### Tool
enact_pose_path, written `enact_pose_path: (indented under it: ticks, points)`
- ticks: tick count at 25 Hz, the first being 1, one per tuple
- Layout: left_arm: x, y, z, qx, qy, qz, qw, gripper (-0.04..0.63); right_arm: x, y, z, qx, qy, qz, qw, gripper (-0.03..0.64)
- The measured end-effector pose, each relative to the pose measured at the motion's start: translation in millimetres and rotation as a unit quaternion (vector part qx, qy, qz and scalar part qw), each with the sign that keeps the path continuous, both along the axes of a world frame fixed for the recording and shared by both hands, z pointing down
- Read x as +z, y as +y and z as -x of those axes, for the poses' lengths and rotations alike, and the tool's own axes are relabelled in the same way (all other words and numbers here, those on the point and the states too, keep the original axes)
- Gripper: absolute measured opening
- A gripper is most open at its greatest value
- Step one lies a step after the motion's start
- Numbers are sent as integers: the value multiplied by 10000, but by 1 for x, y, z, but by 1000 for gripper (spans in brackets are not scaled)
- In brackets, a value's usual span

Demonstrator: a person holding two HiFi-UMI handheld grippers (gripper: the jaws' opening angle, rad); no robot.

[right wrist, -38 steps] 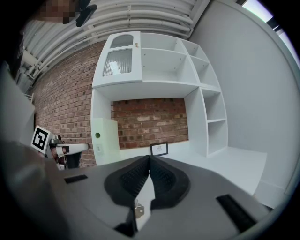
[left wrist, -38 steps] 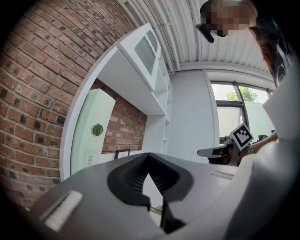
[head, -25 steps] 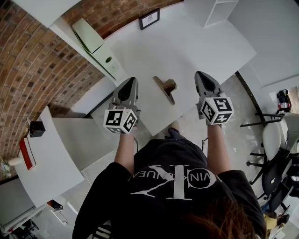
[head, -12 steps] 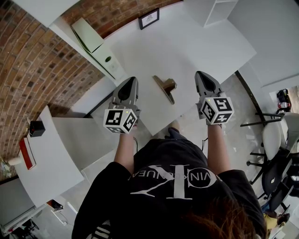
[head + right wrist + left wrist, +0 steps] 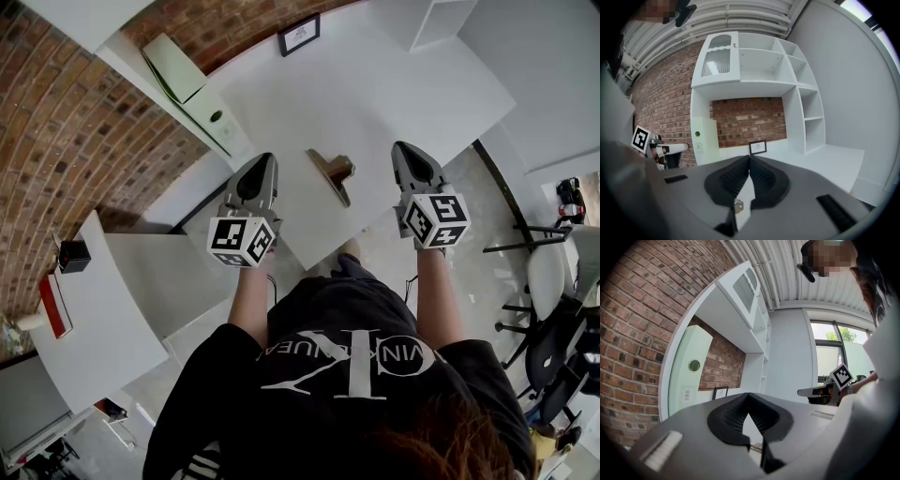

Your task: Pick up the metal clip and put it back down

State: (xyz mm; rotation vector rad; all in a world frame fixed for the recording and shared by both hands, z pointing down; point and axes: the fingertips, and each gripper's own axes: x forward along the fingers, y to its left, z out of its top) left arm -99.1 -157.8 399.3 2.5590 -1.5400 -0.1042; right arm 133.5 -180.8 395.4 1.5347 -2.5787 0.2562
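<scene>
Metal clip point(image 5: 331, 174) lies on your desk point(image 5: 375, 94) between your left hand-held gripper point(image 5: 263, 161) and right hand-held gripper point(image 5: 402, 150), both apparently closed, empty.

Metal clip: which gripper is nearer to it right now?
Neither clearly, too close to call. The left gripper is left of the metal clip, the right gripper right of it, both shut and apart from it.
</scene>
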Motion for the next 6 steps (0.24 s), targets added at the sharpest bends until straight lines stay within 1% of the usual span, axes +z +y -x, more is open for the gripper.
enact_pose_path:
  ticks: [6]
  points:
    - [2,0,-1,-10,-5,28,10000,9,3,-1,-2,4,-33,40,10000,14]
